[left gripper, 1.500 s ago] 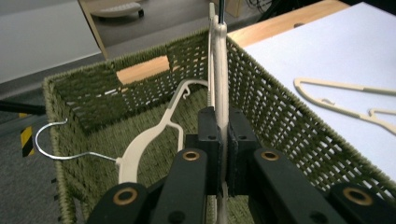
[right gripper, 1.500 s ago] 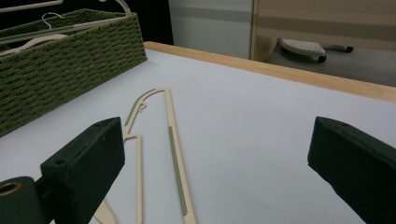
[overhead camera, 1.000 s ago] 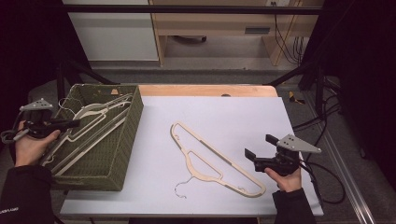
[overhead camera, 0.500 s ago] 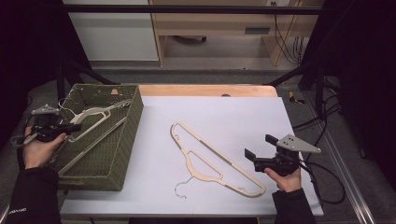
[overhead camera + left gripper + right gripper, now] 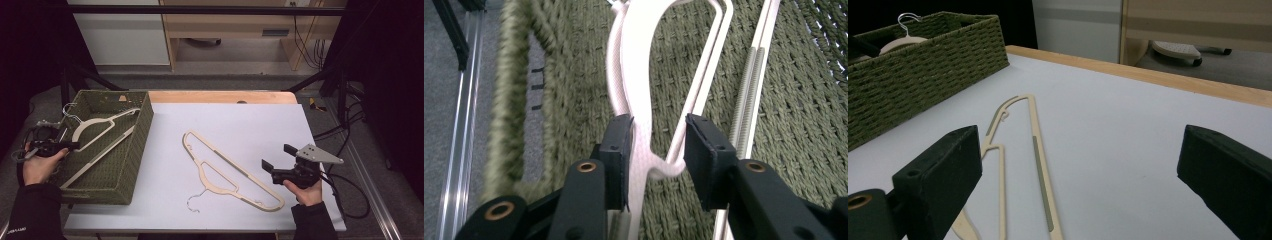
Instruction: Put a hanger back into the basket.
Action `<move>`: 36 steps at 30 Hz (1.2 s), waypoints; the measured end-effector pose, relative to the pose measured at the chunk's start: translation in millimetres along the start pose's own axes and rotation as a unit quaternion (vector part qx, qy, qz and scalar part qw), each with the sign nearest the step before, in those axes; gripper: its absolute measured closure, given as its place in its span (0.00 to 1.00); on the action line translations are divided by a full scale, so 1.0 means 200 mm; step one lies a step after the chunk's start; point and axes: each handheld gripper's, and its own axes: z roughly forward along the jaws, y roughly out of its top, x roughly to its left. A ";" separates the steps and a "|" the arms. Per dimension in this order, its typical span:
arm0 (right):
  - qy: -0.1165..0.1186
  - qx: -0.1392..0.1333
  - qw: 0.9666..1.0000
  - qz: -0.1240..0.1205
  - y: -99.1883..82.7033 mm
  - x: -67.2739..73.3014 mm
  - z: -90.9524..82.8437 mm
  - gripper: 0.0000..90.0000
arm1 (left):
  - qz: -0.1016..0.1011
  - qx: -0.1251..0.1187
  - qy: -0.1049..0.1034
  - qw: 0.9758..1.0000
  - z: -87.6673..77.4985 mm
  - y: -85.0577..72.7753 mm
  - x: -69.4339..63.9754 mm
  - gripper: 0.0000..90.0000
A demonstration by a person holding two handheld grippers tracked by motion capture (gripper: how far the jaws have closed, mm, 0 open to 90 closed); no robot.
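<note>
A cream hanger (image 5: 100, 131) lies slanted in the green woven basket (image 5: 135, 150) at the table's left. My left gripper (image 5: 67, 146) reaches in over the basket's left rim. In the left gripper view the hanger's neck (image 5: 634, 65) runs between the two pads; my left gripper (image 5: 658, 135) has just been opening, and a gap shows at the right pad. A second cream hanger (image 5: 227, 170) lies flat on the white table (image 5: 250, 120). To its right my right gripper (image 5: 278, 156) stands open with nothing in it, pointing at that hanger (image 5: 1040, 150).
A thin pale rod (image 5: 97, 156) also lies along the basket floor (image 5: 804, 115). The basket (image 5: 923, 75) stands at the table's left edge. A wooden strip (image 5: 220, 96) runs along the table's far edge, with cables (image 5: 345, 190) at the right.
My left hand has sunk toward the basket with the hanger, which now rests lower inside it. The left jaws have parted. The right hand has not moved.
</note>
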 end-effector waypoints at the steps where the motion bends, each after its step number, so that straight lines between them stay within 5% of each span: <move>1: 0.001 -0.001 1.000 -0.002 0.00 0.00 0.00 0.05 | -0.004 -0.002 0.000 1.000 -0.01 0.00 0.00 0.68; 6: 0.002 -0.001 1.000 0.000 0.00 0.00 -0.01 0.05 | 0.013 -0.037 0.002 0.999 -0.12 -0.01 -0.06 0.66; 10: 0.005 -0.002 1.000 -0.002 0.00 0.01 -0.01 0.05 | 0.029 -0.100 -0.019 0.994 -0.23 -0.01 -0.15 0.62; 14: 0.007 0.000 1.000 -0.003 0.00 0.01 -0.01 0.05 | 0.045 -0.161 -0.053 0.985 -0.32 -0.02 -0.29 0.52; 19: 0.009 0.001 1.000 -0.003 -0.01 0.01 0.00 0.05 | 0.065 -0.223 -0.096 0.968 -0.38 -0.02 -0.48 0.38; 22: 0.013 0.003 1.000 -0.003 -0.01 0.02 0.00 0.06 | 0.074 -0.248 -0.129 0.957 -0.39 -0.03 -0.61 0.30; 26: 0.016 0.008 1.000 -0.007 -0.01 0.02 0.01 0.06 | 0.099 -0.263 -0.161 0.946 -0.38 -0.03 -0.78 0.21; 34: 0.017 0.002 1.000 -0.006 -0.01 0.02 0.00 0.06 | 0.130 -0.270 -0.200 0.933 -0.34 -0.07 -1.07 0.14; 36: 0.019 0.002 1.000 -0.006 -0.01 0.02 0.00 0.06 | 0.138 -0.268 -0.202 0.932 -0.32 -0.07 -1.12 0.14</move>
